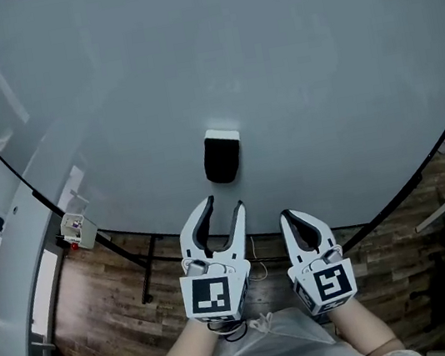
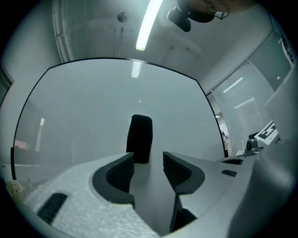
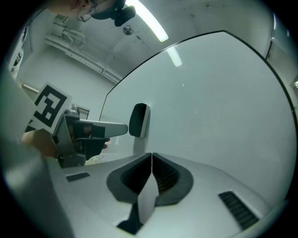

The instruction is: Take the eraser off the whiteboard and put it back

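Note:
A black eraser (image 1: 223, 157) with a white back clings to the big whiteboard (image 1: 274, 80), low on it and near the middle. My left gripper (image 1: 224, 204) is just below the eraser, open, its tips a short way short of it. In the left gripper view the eraser (image 2: 140, 138) stands upright on the board just beyond the gap of the left gripper (image 2: 148, 160), with nothing between the pads. My right gripper (image 1: 289, 215) hangs beside the left one, shut and empty. In the right gripper view the right gripper (image 3: 152, 158) is pressed shut, and the eraser (image 3: 138, 120) shows at the upper left.
The whiteboard's black frame and stand legs (image 1: 145, 270) rise from a wooden floor (image 1: 103, 320). A small box (image 1: 76, 229) hangs at the board's lower left edge. A white desk (image 1: 19, 274) runs along the left. A strip light (image 2: 146, 25) glows overhead.

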A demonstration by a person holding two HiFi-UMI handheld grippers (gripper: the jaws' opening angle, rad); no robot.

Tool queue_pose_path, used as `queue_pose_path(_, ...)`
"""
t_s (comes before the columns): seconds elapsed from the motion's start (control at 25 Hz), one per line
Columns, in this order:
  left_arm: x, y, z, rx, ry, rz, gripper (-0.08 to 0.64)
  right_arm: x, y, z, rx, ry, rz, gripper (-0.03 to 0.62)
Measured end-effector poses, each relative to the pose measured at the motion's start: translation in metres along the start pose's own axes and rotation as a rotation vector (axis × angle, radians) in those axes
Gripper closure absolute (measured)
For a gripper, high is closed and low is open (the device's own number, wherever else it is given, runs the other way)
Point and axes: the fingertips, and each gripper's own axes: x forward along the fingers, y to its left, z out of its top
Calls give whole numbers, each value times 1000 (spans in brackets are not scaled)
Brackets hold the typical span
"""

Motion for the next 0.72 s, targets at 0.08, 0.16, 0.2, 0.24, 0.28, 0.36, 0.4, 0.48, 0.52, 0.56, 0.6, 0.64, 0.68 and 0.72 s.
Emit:
queue_pose_path(0.08,7,2,10,4,-17,-13,349,2,2,0,-6,1,-13,565)
queue_pose_path(0.16,16,7,17,18,-33,-20,325,4,4,2,-18,-3,-24,566)
queue_pose_path(0.2,22,9,20,35,-41,-21,314,5,5,2,-22,-3,-30,565)
queue_pose_path(0.24,28,12,23,55,-49,-19,301,6,5,3,-23,-2,-36,565)
queue_pose_path(0.28,34,14,26,78,-56,-16,286,7,6,2,-23,-1,-40,566)
queue_pose_path(0.36,47,17,27,120,-61,-16,252,12,7,1,-23,1,-39,565)
queue_pose_path(0.4,53,17,26,125,-56,-20,245,14,7,-1,-26,3,-36,565)
queue_pose_path(0.48,63,17,25,107,-46,-30,235,18,9,-4,-42,10,-30,566)
queue_pose_path(0.52,67,16,25,102,-47,-31,233,19,9,-5,-52,12,-27,565)
queue_pose_path(0.56,69,16,26,104,-50,-28,233,20,9,-6,-58,11,-24,566)
queue_pose_path(0.6,71,16,27,112,-52,-24,233,20,9,-7,-60,7,-21,566)
queue_pose_path(0.64,72,17,28,120,-53,-18,233,21,8,-7,-59,3,-21,566)
queue_pose_path(0.68,72,18,28,126,-55,-11,235,21,6,-6,-55,3,-27,566)
queue_pose_path(0.72,72,19,29,131,-59,-3,235,22,4,-6,-51,2,-32,565)
